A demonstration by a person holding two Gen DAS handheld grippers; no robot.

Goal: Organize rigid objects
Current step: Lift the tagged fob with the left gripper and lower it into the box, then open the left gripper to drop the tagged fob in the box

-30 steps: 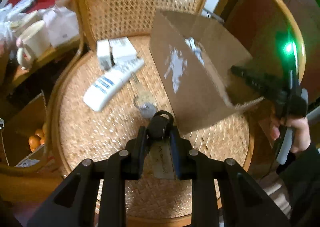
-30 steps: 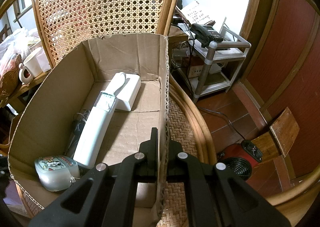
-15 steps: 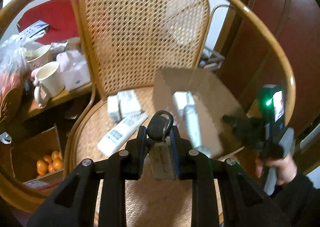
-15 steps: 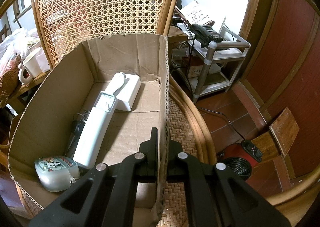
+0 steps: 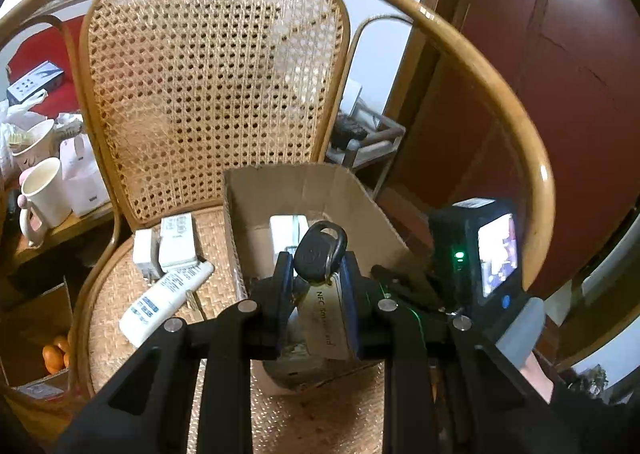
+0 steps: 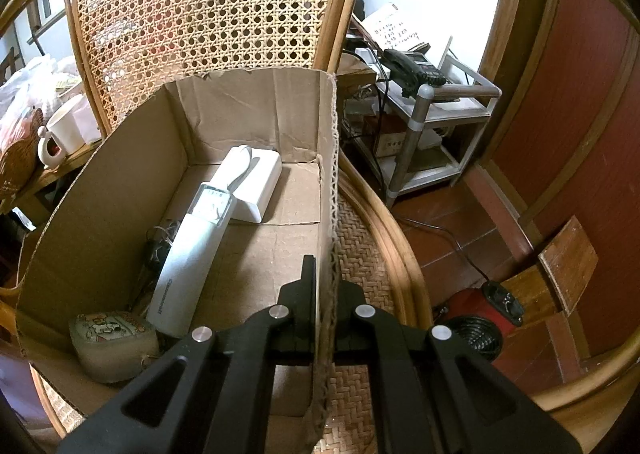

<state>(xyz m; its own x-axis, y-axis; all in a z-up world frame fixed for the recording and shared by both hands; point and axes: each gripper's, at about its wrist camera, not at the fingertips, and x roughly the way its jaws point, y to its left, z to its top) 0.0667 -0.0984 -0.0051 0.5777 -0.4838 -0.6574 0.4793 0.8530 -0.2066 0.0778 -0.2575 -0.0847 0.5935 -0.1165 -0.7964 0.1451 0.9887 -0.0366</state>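
My left gripper (image 5: 316, 274) is shut on a black key fob (image 5: 318, 254) with a white card tag (image 5: 326, 324), held in the air over the near end of the cardboard box (image 5: 256, 194). The box stands on a woven rattan chair seat (image 5: 120, 278). My right gripper (image 6: 324, 286) is shut on the box's right wall (image 6: 330, 174). Inside lie a long white device (image 6: 188, 250), a white block (image 6: 260, 182), a small tin with a cartoon lid (image 6: 112, 342) and dark keys (image 6: 158, 242). On the seat left of the box lie a white tube (image 5: 164, 302) and two white chargers (image 5: 164, 242).
The chair's cane back (image 5: 212, 86) and curved rattan arm (image 5: 480, 66) ring the seat. A side table with mugs (image 5: 40, 190) stands at left, a box of oranges (image 5: 54, 354) below it. A metal shelf with a phone (image 6: 416, 70) and a red fan heater (image 6: 476, 318) are at right.
My left gripper rose and swung right with the key fob, from above the bare seat to above the box's near end. The right gripper and the box kept still.
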